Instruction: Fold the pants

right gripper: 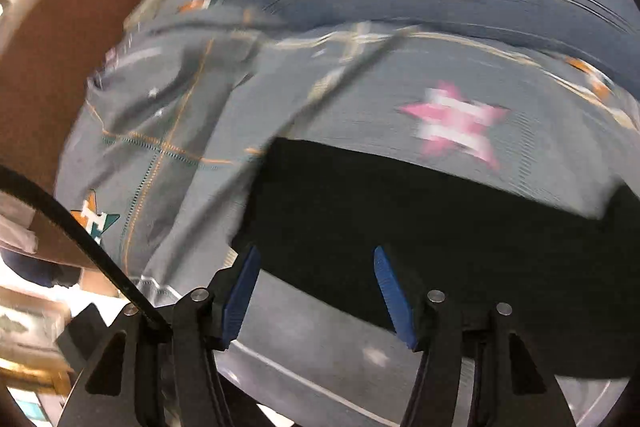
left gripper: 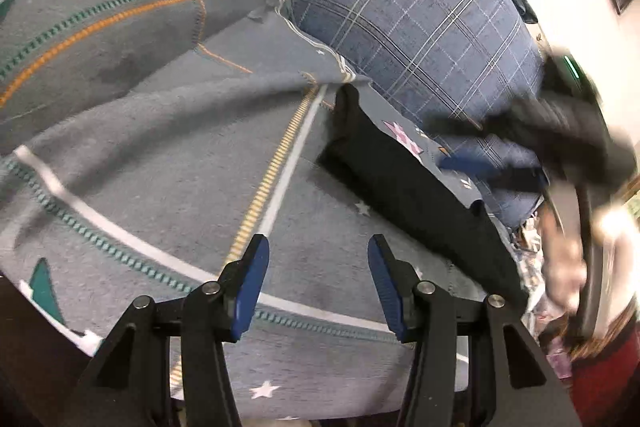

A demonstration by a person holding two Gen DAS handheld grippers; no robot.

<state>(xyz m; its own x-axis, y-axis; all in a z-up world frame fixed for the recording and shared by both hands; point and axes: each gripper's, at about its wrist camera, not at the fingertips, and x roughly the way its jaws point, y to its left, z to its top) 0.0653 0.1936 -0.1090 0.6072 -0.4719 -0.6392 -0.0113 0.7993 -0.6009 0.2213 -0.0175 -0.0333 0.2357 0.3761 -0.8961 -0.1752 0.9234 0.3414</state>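
The black pants [right gripper: 400, 219] lie as a long band on the grey star-patterned blanket [left gripper: 160, 187] near the plaid pillow [left gripper: 420, 27], while left gripper [left gripper: 318, 247] and right gripper [right gripper: 316, 259] hover spread and empty, presumably ready to seize an edge.

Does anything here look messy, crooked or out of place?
Nothing is spilled or damaged. The black pants lie as a long strip on the grey patterned blanket, and the blanket is rumpled into folds near the plaid pillow. Both claws, left and right, are open and empty.
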